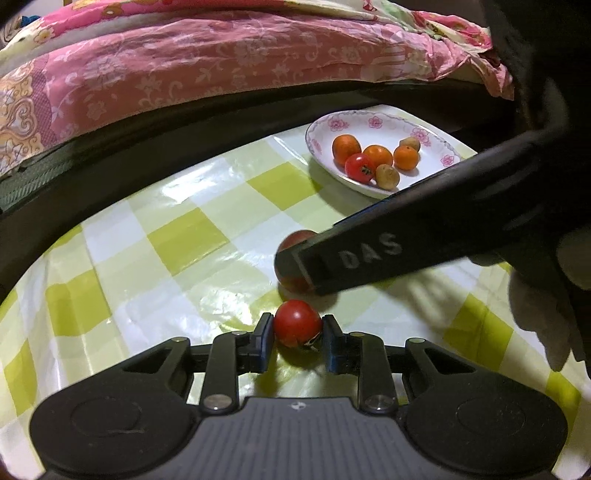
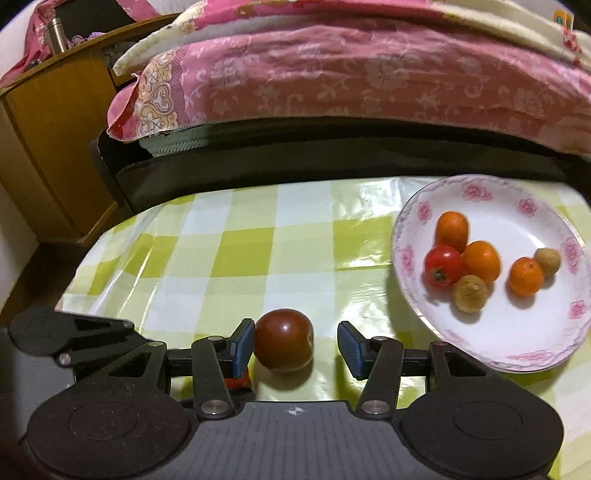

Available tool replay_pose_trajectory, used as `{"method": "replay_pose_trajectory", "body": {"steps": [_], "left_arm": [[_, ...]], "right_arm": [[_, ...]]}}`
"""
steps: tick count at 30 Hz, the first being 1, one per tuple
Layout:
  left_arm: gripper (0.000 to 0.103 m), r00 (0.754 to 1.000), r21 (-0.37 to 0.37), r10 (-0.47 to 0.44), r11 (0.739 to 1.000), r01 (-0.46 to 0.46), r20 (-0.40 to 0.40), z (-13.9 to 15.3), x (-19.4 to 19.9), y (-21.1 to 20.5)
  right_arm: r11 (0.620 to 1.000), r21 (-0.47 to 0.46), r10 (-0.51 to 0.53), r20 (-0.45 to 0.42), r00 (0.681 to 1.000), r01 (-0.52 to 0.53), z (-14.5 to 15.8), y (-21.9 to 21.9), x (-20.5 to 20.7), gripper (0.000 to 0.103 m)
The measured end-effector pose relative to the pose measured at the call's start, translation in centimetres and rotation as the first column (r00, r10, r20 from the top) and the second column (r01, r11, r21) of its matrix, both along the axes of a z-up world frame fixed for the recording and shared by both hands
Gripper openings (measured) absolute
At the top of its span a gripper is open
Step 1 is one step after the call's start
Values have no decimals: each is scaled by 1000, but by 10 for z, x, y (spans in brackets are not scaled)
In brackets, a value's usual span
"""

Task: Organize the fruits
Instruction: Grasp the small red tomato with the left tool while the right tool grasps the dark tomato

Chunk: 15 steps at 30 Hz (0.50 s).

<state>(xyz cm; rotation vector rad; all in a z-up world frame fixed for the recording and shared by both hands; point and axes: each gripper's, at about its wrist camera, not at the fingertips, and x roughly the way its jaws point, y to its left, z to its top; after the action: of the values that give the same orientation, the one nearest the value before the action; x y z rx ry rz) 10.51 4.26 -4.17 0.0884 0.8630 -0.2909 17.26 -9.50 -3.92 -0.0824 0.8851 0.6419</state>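
The checkered tablecloth (image 2: 240,243) holds a plate (image 2: 546,343) collecting fruit. Left gripper (image 1: 297,332) clamps a red tomato (image 1: 297,322); right gripper (image 2: 295,341) straddles, open, a darker tomato (image 2: 283,339), ready to grasp.

Counter under a glossy green-and-white checked plastic cloth (image 2: 243,251), glare patches across it from overhead light. Just behind the counter, a dark bed frame edge (image 2: 332,155) runs the full width. On the bed, a pink floral quilt (image 2: 351,77) hangs over the edge, with a cream-edged blanket layer (image 2: 509,33) on top. Left of the bed, a brown wooden bedside cabinet (image 2: 51,147); a metal flask (image 2: 55,35) stands on it. Dark floor strip (image 2: 40,273) beside the cabinet. Lighting dim, warm, indoor.
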Motion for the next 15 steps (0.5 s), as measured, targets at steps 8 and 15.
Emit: {"method": "replay_pose_trajectory", "body": {"steps": [8, 15], "left_arm": [[35, 1000, -6, 1, 1000, -1, -15, 0, 1, 1], [35, 999, -17, -29, 999, 28, -20, 2, 1, -7]], "right_arm": [[999, 35, -13, -89, 996, 16, -8, 14, 10, 34], [998, 6, -70, -81, 994, 70, 2, -8, 1, 33]]}}
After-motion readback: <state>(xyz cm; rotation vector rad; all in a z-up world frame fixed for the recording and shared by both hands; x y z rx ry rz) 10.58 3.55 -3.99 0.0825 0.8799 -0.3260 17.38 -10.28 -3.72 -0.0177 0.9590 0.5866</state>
